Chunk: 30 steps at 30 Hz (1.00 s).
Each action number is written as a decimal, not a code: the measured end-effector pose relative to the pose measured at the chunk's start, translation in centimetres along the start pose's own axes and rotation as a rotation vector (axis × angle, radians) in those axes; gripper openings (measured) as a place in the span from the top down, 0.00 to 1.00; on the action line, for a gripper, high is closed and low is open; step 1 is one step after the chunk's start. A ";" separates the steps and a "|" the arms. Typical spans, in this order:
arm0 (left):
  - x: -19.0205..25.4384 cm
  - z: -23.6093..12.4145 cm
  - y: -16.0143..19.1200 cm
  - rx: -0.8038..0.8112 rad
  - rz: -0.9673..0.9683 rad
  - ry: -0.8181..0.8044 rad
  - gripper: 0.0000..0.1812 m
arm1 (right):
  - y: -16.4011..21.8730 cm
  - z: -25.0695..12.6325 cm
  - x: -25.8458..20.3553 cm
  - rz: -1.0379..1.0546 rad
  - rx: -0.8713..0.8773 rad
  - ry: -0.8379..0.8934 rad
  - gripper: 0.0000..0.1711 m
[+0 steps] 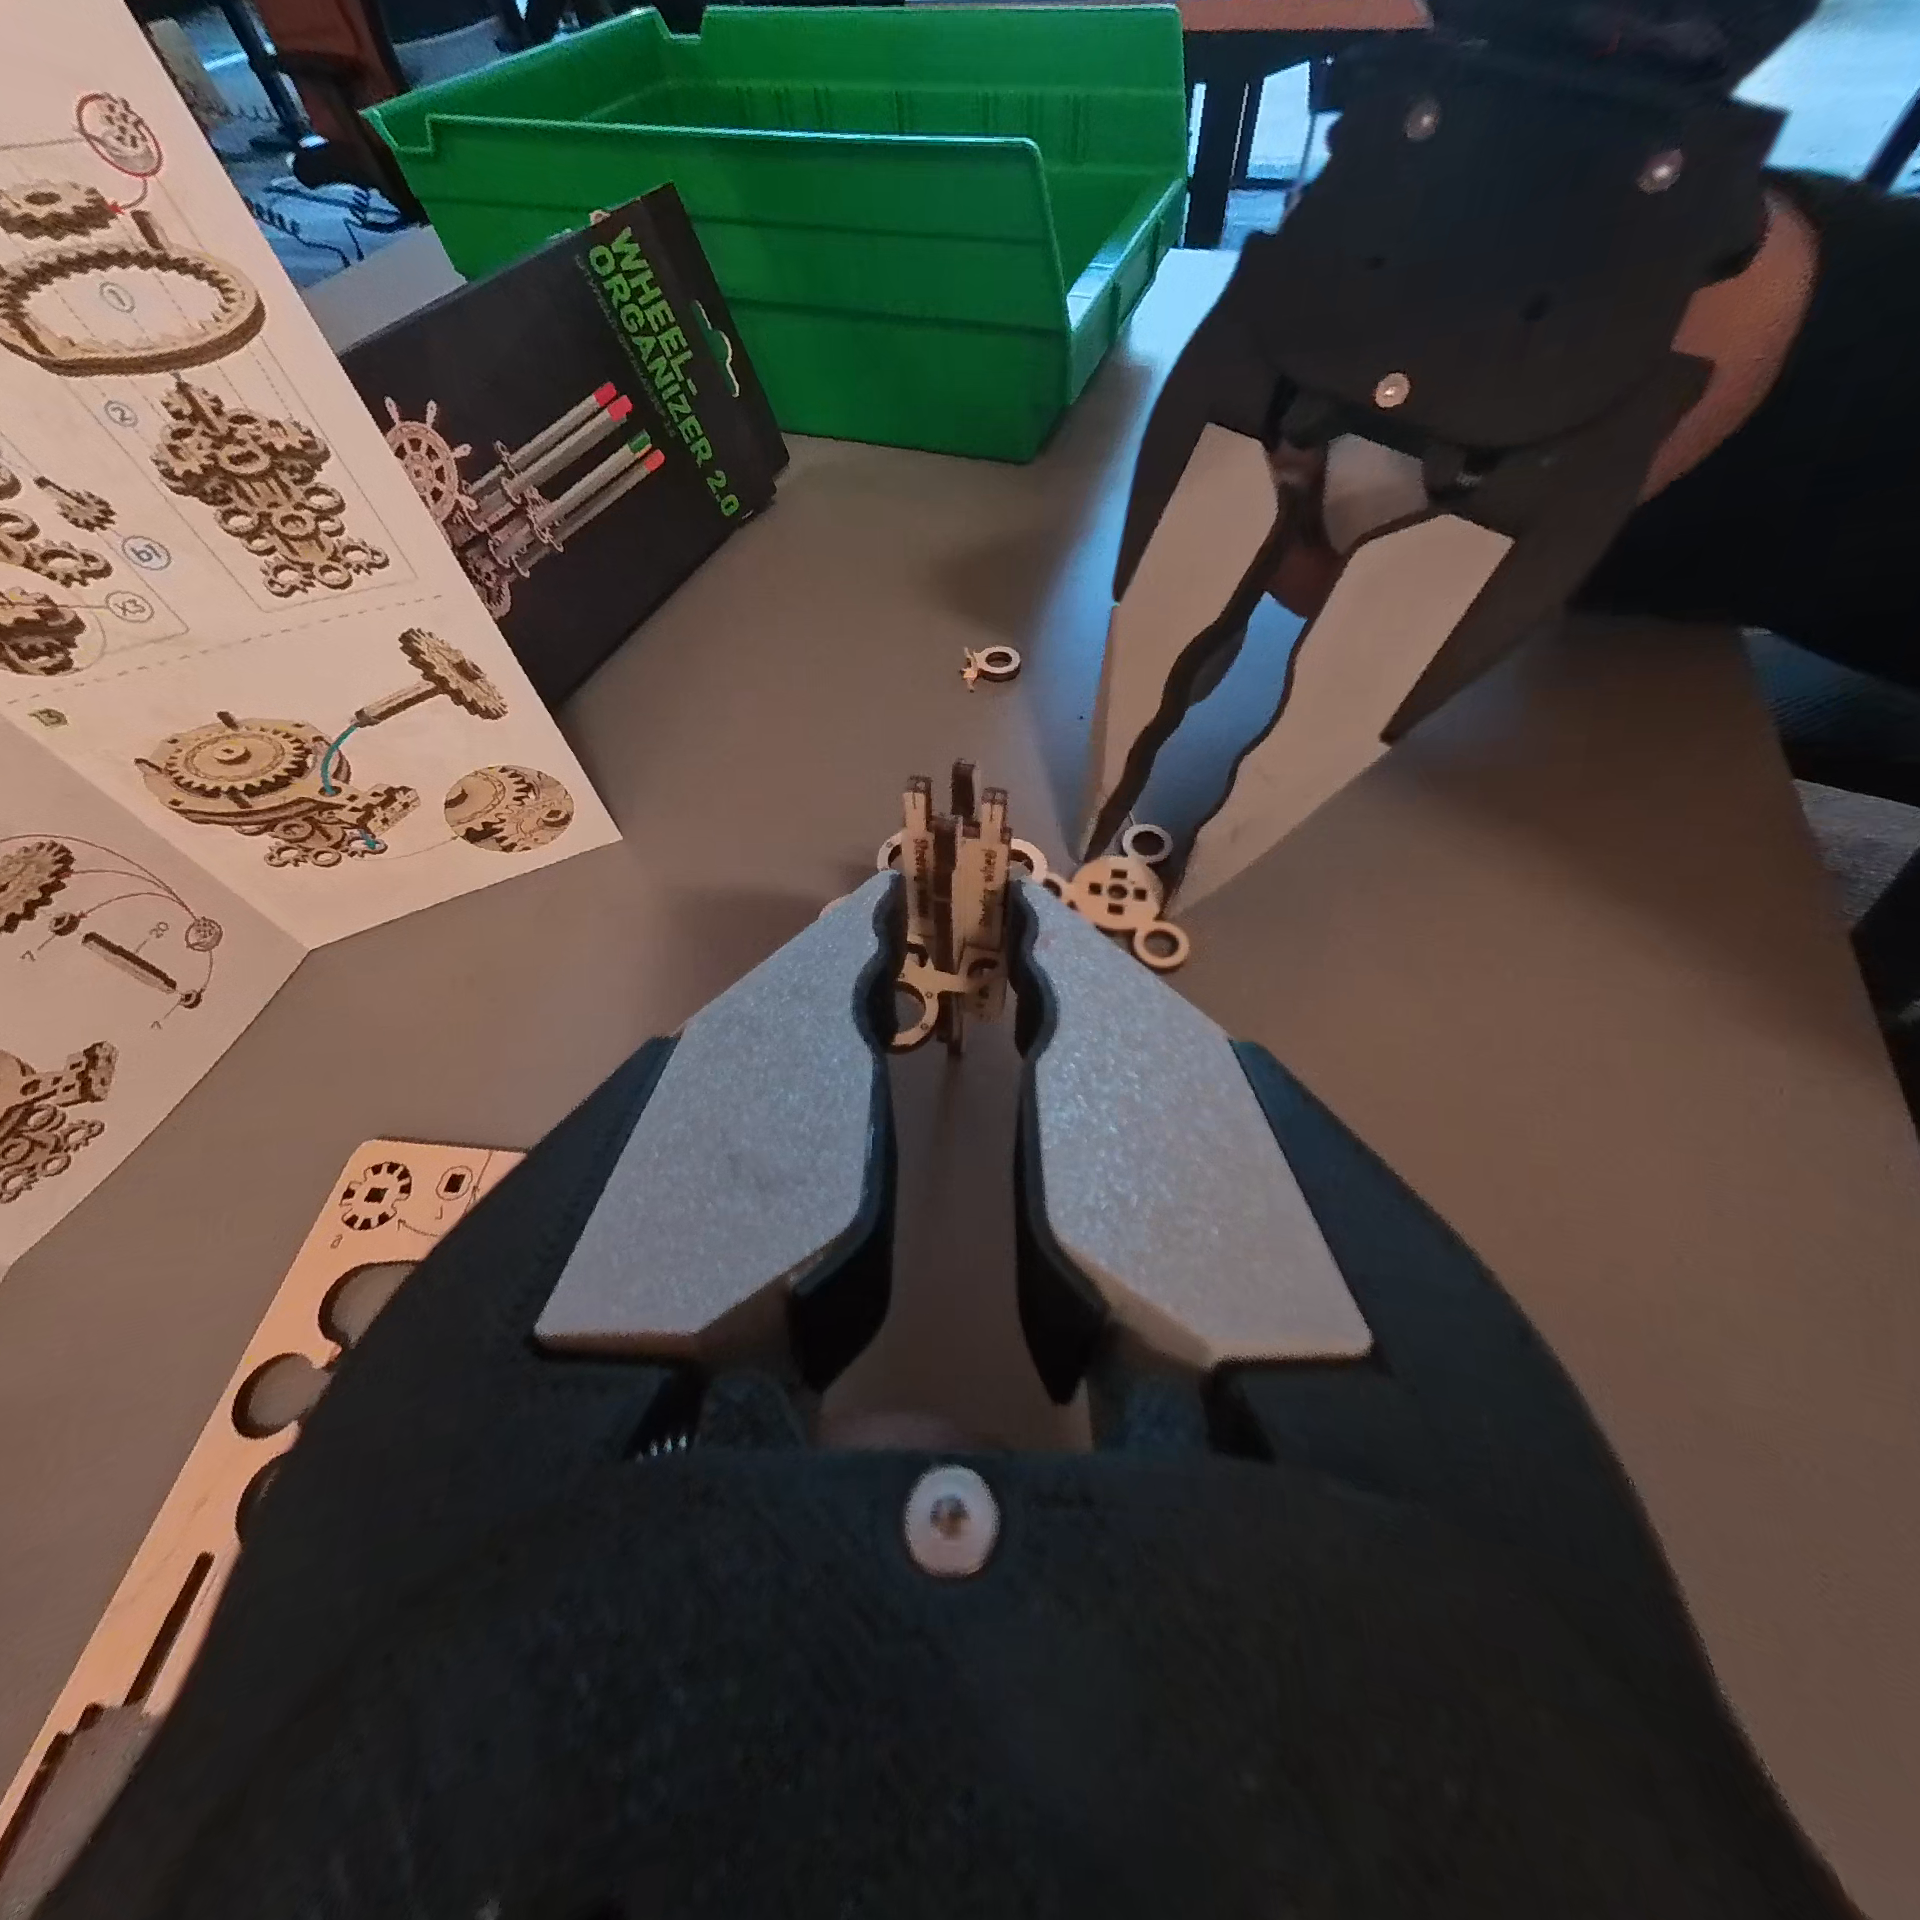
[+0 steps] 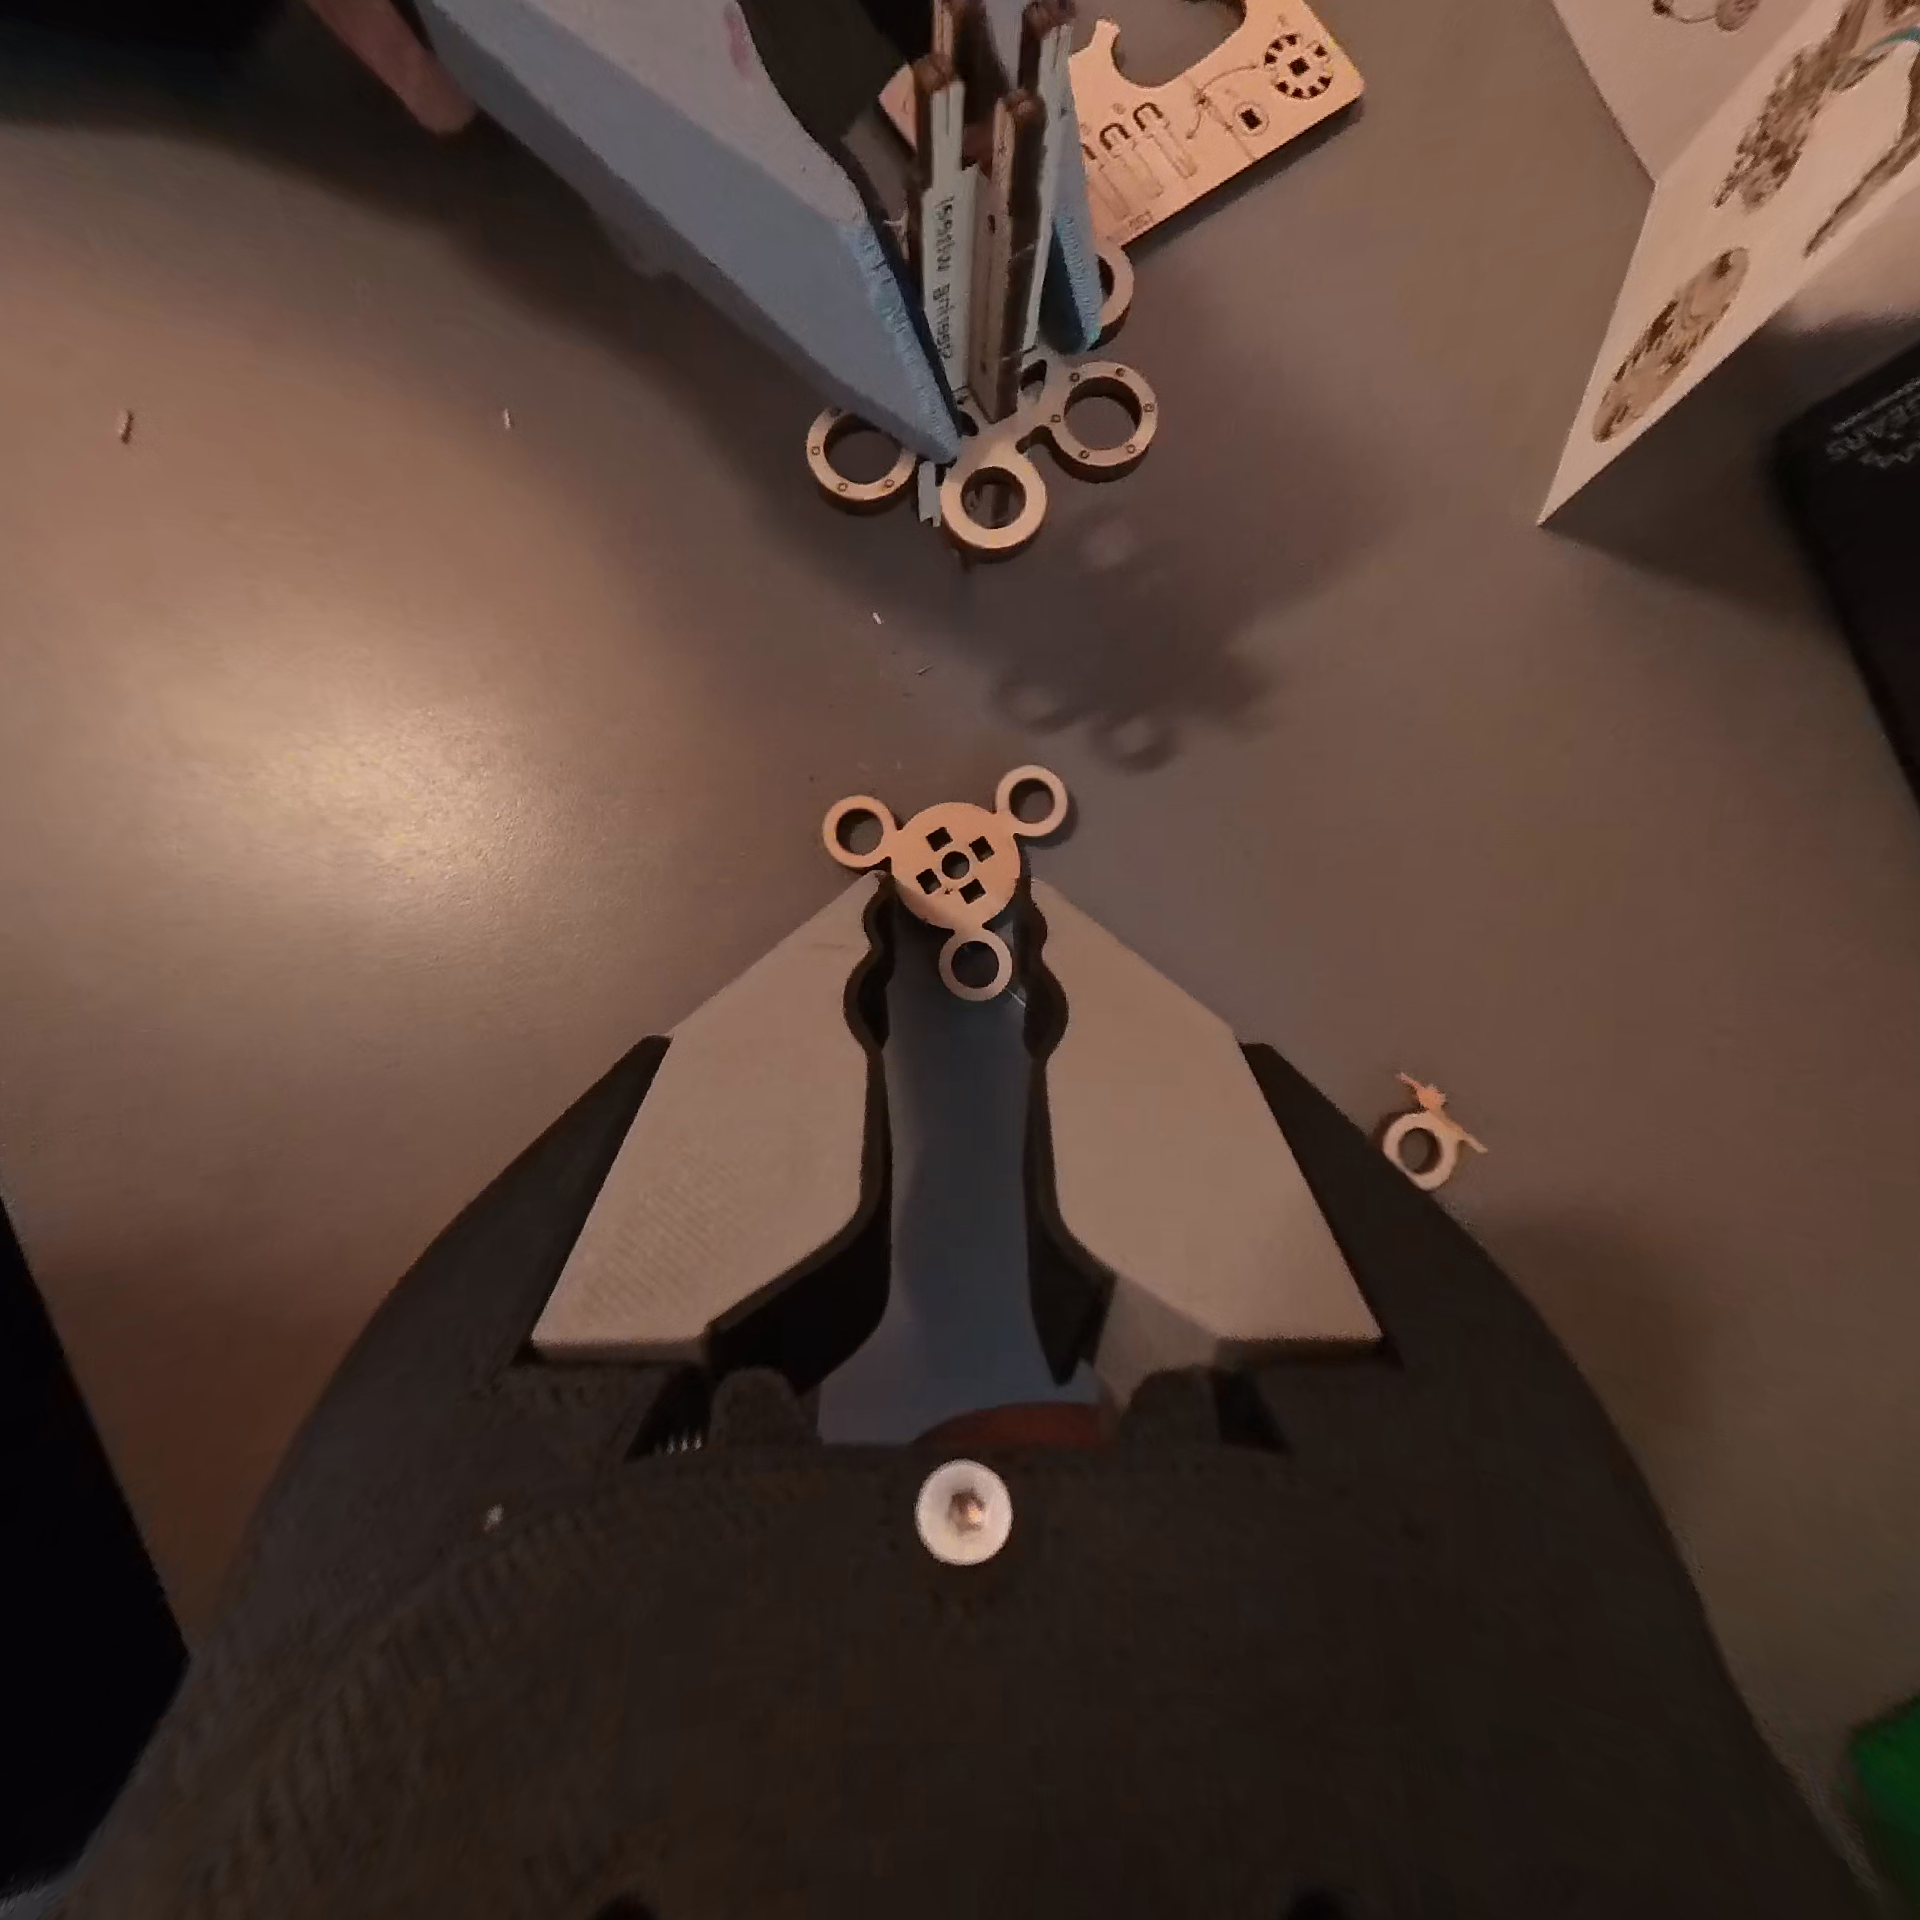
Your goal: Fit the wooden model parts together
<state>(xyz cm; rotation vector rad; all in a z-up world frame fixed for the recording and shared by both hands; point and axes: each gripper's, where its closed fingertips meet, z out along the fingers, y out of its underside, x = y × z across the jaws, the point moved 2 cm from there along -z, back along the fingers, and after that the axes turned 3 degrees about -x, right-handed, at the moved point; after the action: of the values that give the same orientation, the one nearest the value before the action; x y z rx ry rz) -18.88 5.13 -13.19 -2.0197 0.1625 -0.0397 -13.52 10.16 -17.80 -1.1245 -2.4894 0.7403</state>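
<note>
The left hand-held gripper [image 1: 954, 904] pinches the upright wooden post assembly [image 1: 956, 883] standing on the worktop [image 1: 727, 727]. Just ahead, the right hand-held gripper [image 2: 954, 894], narrowly spread, grips the three-ringed wooden disc [image 2: 951, 868].

The tall wooden stick model [image 1: 951, 894] stands upright on its ring base. A flat round piece [image 2: 954, 868] with three small rings sits at its 3 o'clock.

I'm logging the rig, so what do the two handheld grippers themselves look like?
Both match: the left gripper and right gripper have textured black plastic bodies, a silver screw at the centre, and two grey wedge-shaped fingers with wavy black inner edges. A black sleeve shows behind the right one.
</note>
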 end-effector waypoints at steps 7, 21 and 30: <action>0.1 0.1 0.0 -0.001 -0.007 -0.011 0.91 | 0.2 -0.5 -0.5 0.002 0.008 0.024 0.84; 0.1 -0.1 0.0 -0.001 -0.009 0.002 0.91 | -1.1 -0.6 0.8 -0.444 -0.070 -0.032 0.81; 0.3 -0.1 0.1 -0.002 0.004 0.009 0.91 | -0.4 0.0 -0.1 -0.305 -0.058 -0.107 0.85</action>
<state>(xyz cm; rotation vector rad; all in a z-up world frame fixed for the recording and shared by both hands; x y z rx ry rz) -18.60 4.94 -13.22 -2.0217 0.1728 -0.0460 -13.68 9.93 -17.58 -0.7124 -2.7024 0.6587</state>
